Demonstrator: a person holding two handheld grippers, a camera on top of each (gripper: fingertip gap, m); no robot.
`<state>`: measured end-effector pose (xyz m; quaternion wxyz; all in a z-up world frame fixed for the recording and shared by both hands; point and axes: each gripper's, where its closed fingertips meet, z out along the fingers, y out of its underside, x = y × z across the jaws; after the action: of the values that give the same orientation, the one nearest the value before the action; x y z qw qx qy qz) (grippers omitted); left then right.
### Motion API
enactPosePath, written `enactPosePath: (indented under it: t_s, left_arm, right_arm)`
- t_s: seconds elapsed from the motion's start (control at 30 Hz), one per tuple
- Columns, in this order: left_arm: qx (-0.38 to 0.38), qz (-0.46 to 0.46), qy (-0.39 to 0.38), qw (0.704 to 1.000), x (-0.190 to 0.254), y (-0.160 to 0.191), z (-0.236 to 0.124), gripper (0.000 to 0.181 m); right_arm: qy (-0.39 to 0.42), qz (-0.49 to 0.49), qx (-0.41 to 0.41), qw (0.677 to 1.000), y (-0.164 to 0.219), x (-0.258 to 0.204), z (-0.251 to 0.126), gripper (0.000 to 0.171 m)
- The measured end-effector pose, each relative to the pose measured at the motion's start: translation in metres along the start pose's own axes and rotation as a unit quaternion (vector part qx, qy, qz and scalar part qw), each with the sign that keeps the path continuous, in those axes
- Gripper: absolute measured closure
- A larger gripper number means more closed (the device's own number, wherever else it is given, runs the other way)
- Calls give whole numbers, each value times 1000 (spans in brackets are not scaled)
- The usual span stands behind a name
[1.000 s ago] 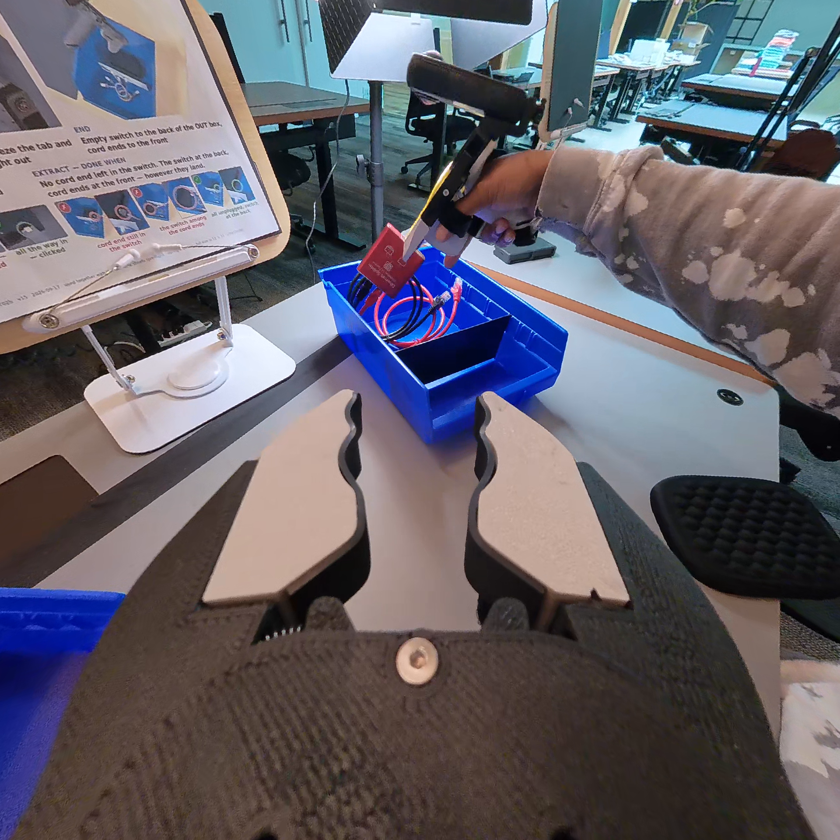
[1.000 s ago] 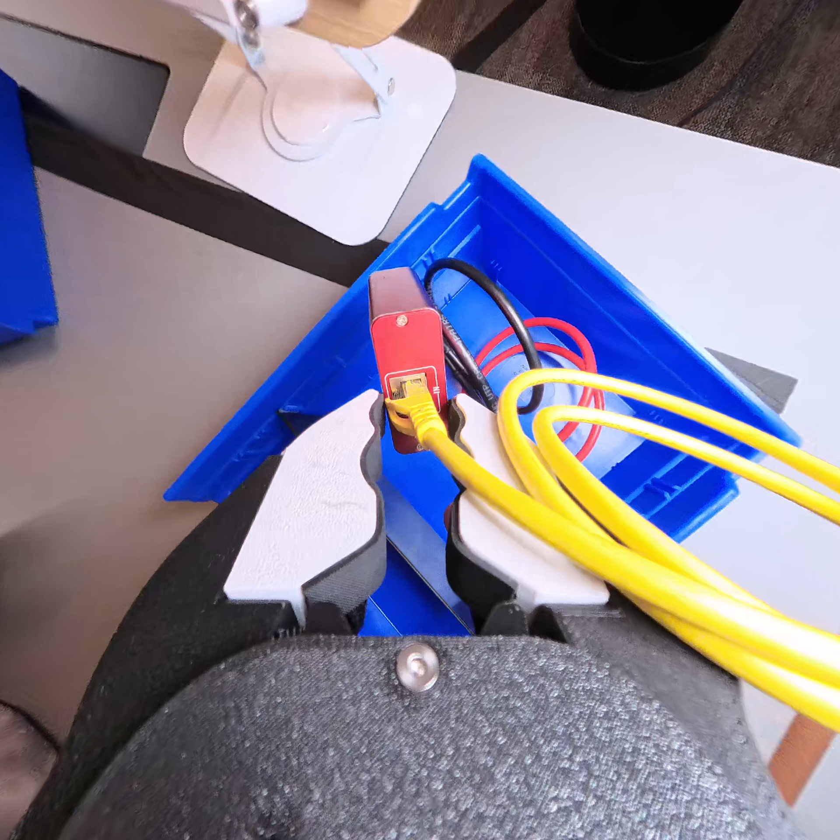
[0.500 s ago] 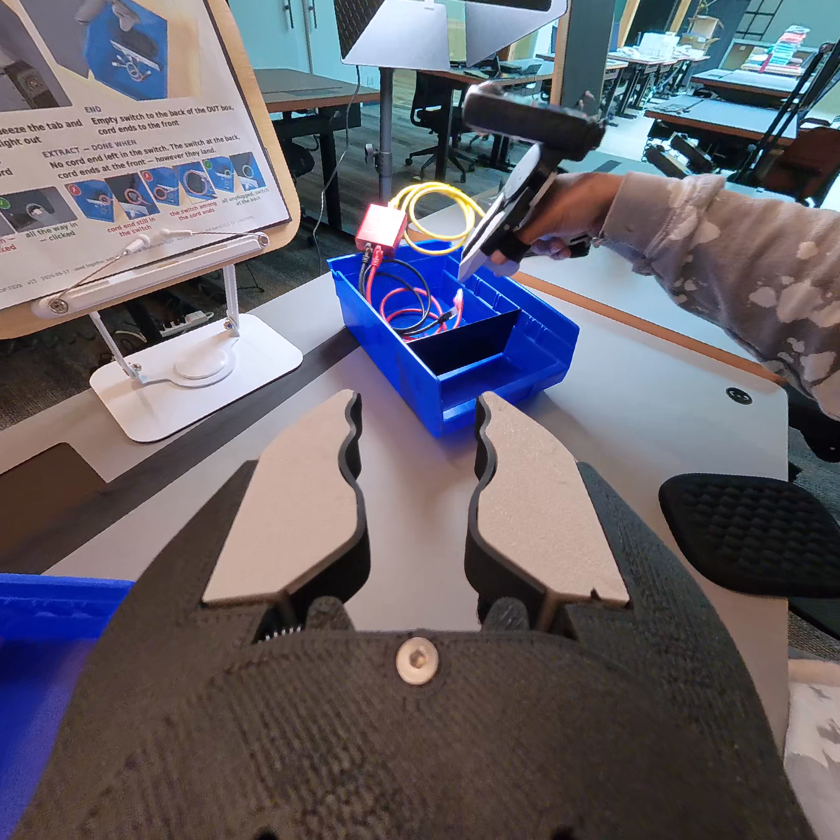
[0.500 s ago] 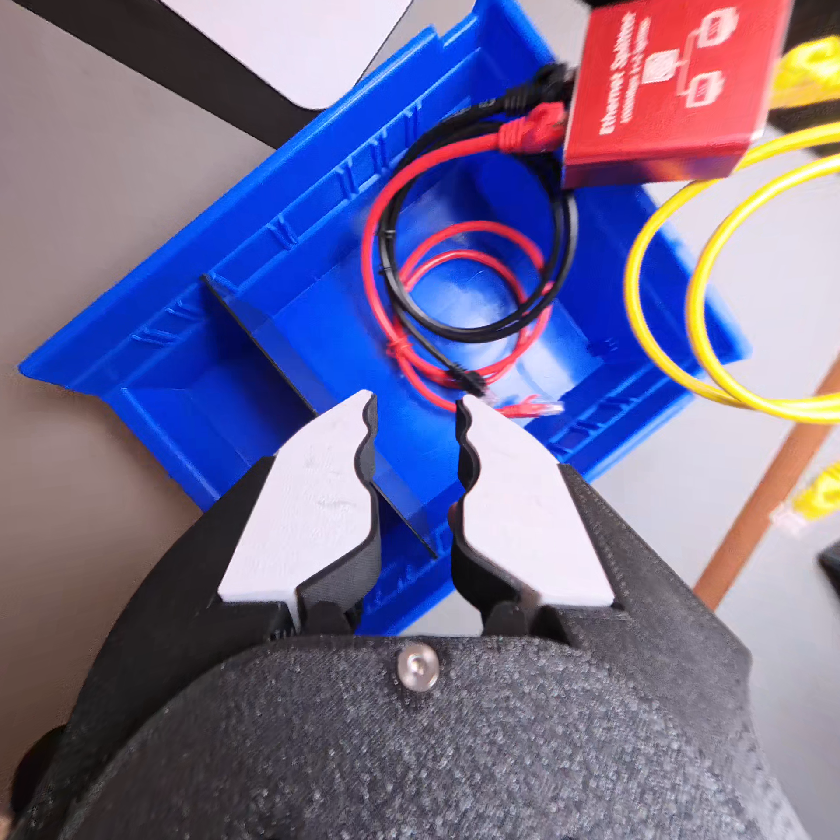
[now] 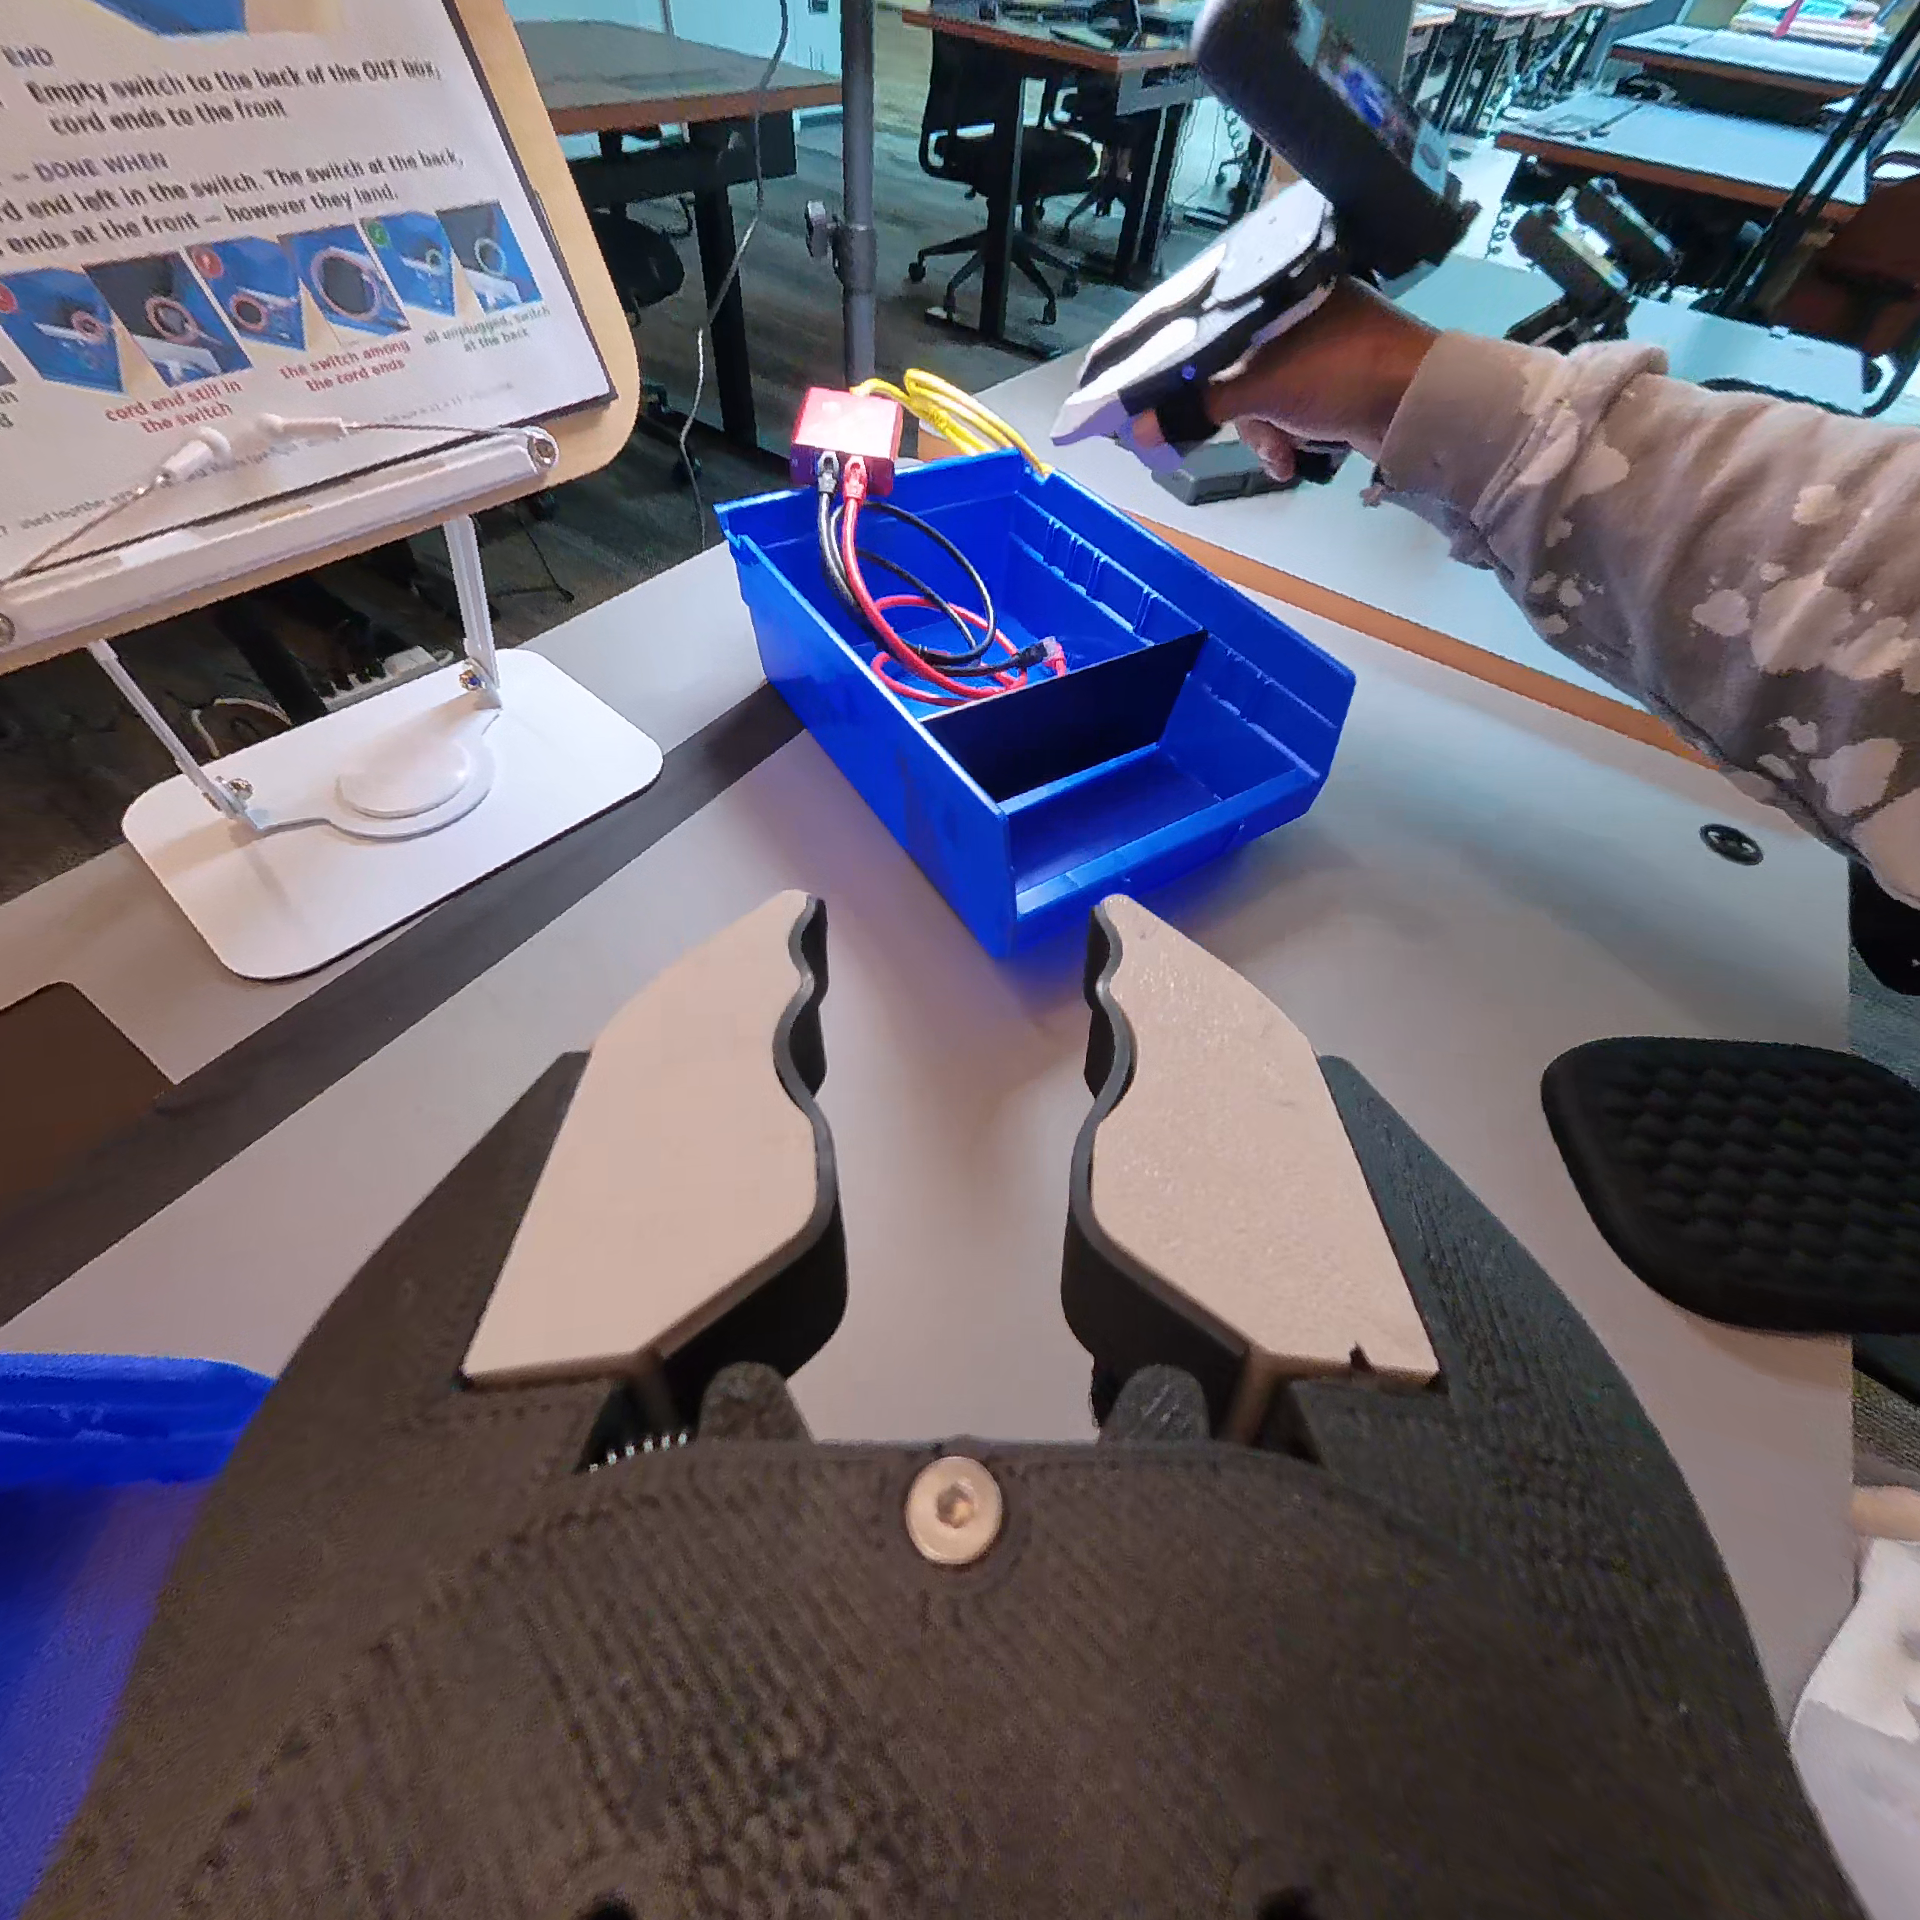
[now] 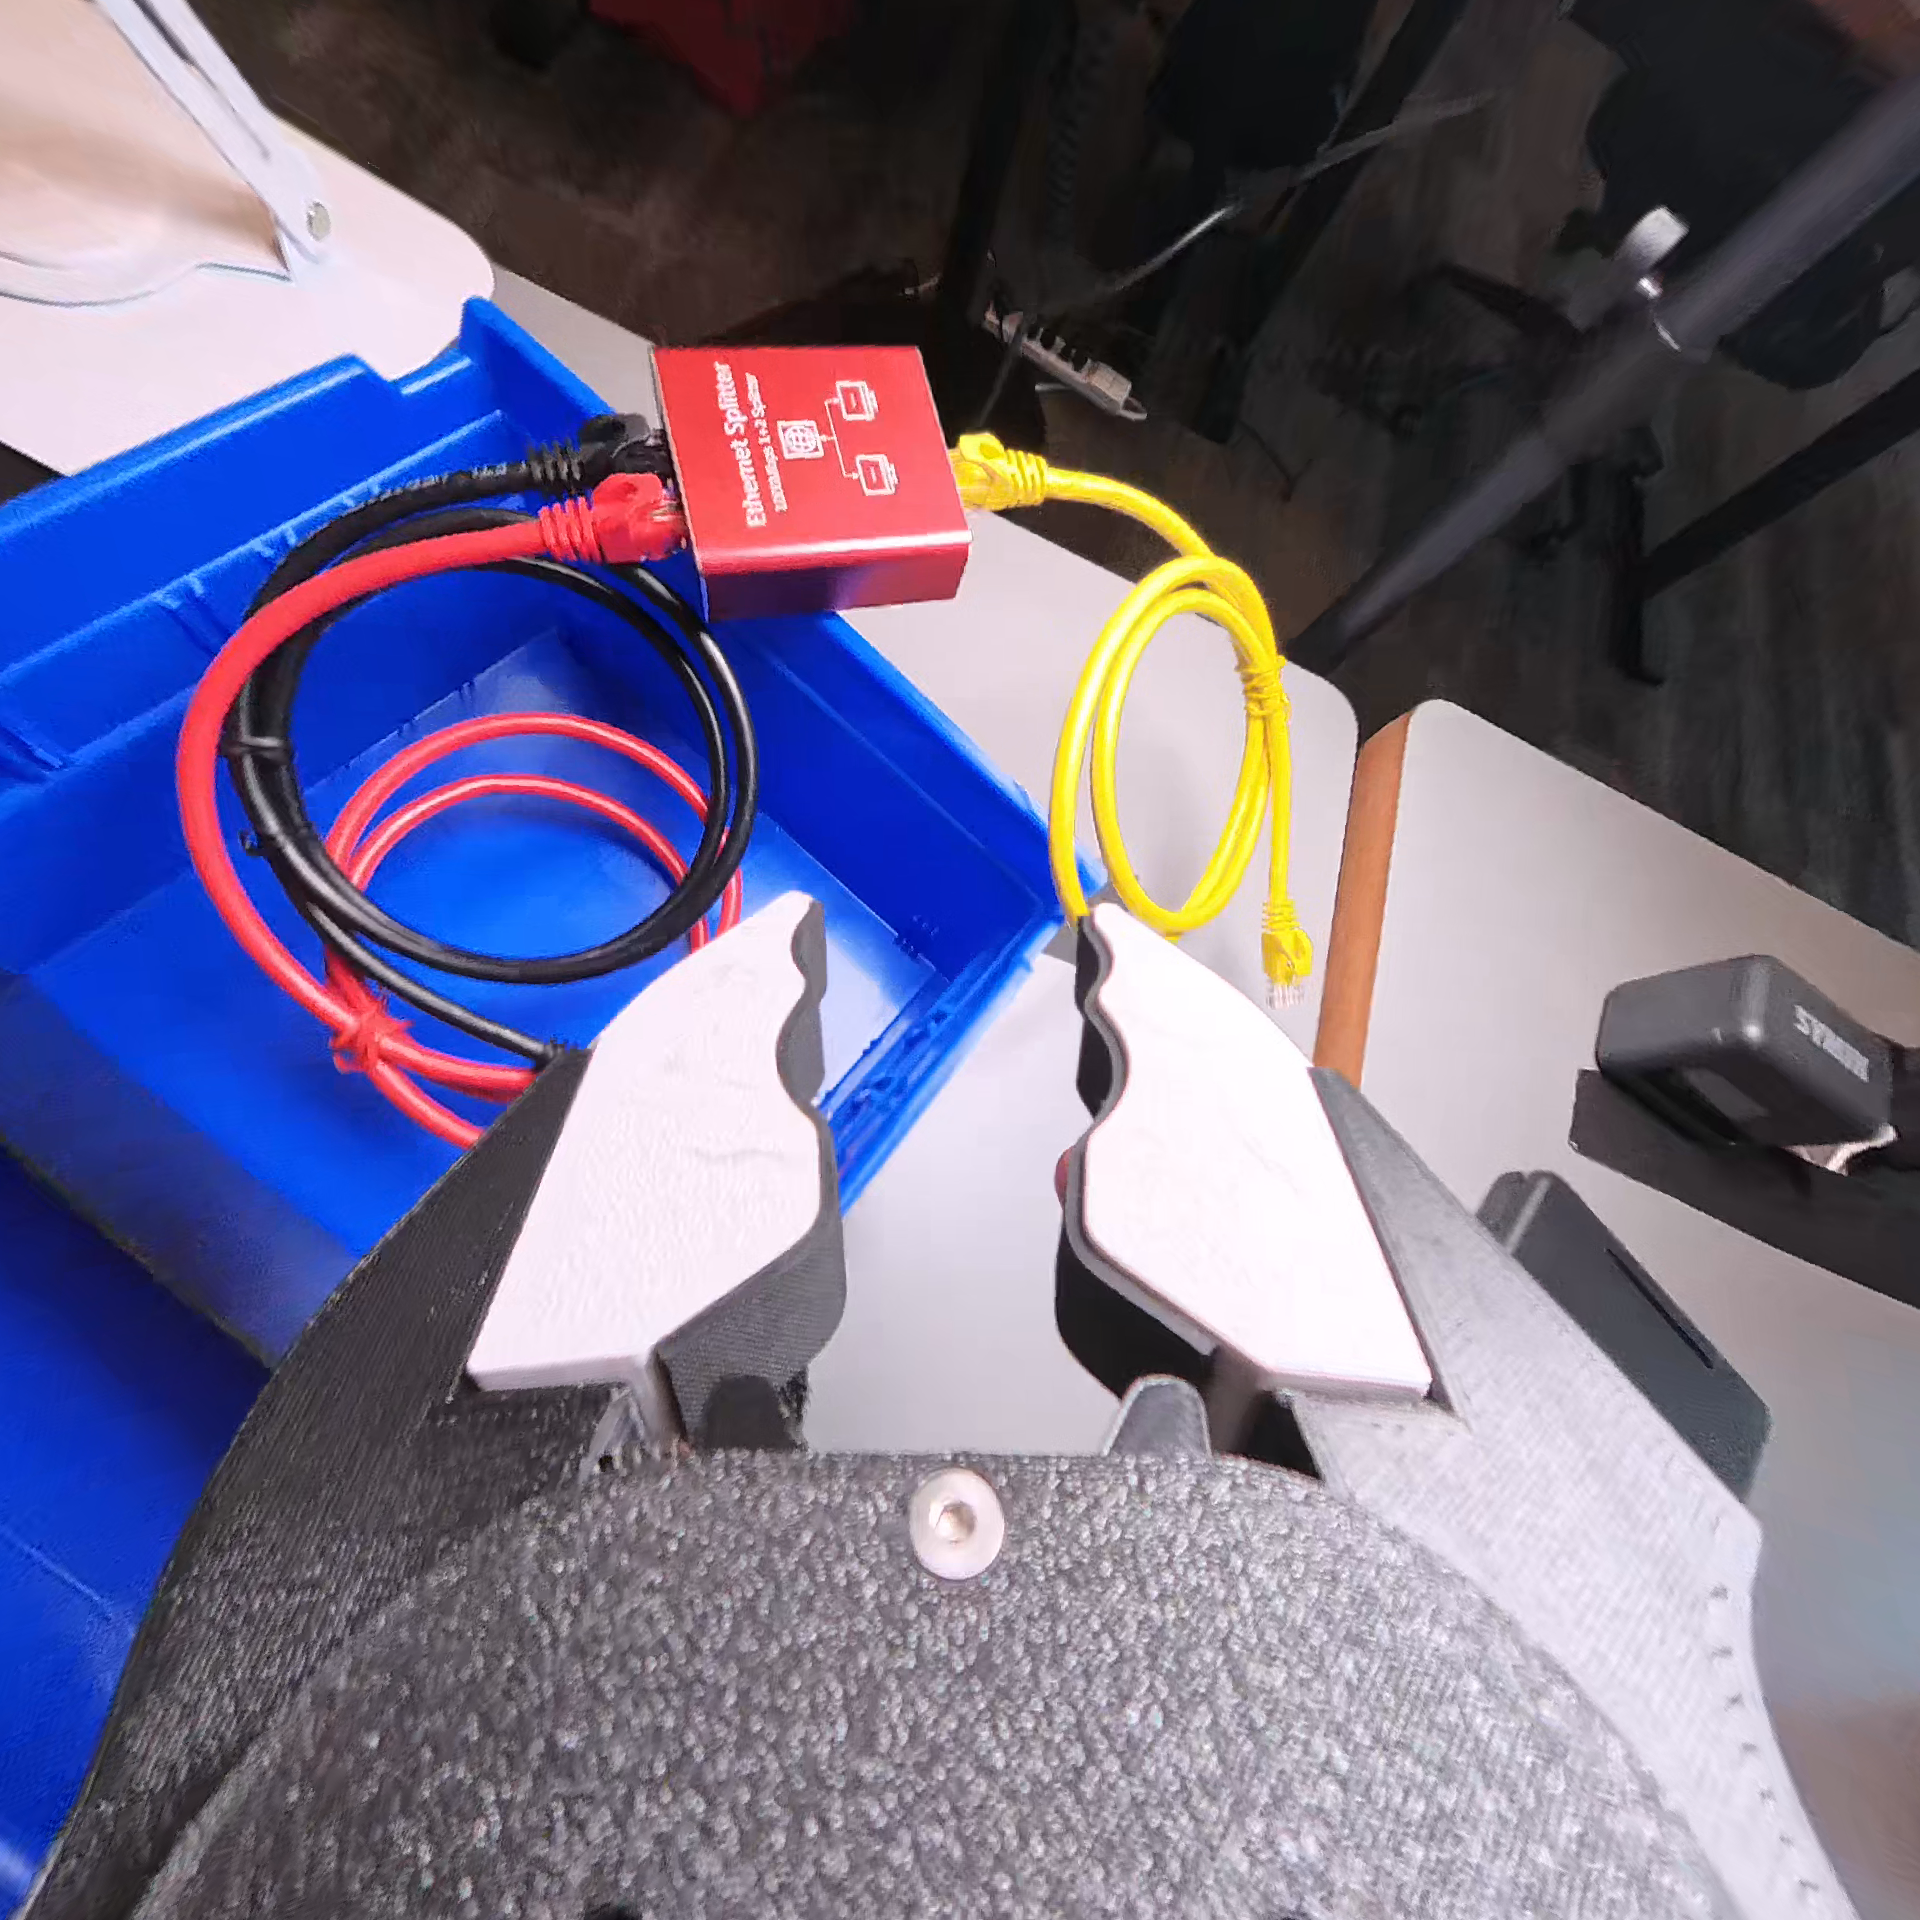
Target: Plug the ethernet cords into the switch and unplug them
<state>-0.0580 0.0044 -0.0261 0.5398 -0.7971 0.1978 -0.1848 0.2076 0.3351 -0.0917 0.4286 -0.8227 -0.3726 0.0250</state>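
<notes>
A red switch (image 5: 844, 436) rests on the far rim of a blue bin (image 5: 1143, 862). It also shows in the right wrist view (image 6: 810, 478). A red cord (image 6: 208, 727) and a black cord (image 6: 727, 790) are plugged into one end and coil in the bin's (image 6: 104, 582) back compartment. A yellow cord (image 6: 1081, 748) is plugged into the other end and lies on the table outside the bin. My right gripper (image 6: 948, 935) is open and holds nothing, above the bin's corner; the left wrist view shows it (image 5: 1117, 410) in a hand. My left gripper (image 5: 956, 935) is open and holds nothing, over the table before the bin.
An instruction board on a white stand (image 5: 395, 790) is at the left. A second blue bin (image 5: 62, 1558) is at the lower left. A black armrest (image 5: 1745, 1174) is at the right. A black device (image 6: 1745, 1049) lies beyond a wooden table edge (image 6: 1361, 883).
A second ago my right gripper held the switch over the bin. It let go, the switch now sits on the bin's far rim, and the gripper drew back. My left gripper hardly moved.
</notes>
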Motion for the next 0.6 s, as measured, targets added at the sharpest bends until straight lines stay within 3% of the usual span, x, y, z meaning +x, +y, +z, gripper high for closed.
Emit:
enactPosePath:
  t_s: [0.2, 0.33, 0.47, 0.6]
  left_arm:
    - [-20, -4, -2, 1000, -9, 14, 11, 134]
    - [-25, -14, 0, 1000, -16, 19, 15, 134]
    - [-34, -21, 5, 999, -19, 25, 18, 134]
    - [-29, -17, 4, 999, -20, 22, 15, 135]
  right_arm:
    - [39, -27, -1, 999, -31, -3, 37, 123]
    - [-45, 58, 2, 997, -53, -49, 51, 115]
    - [-63, 151, -39, 986, -48, -68, 68, 108]
    - [-83, 181, -33, 979, -45, -91, 69, 108]
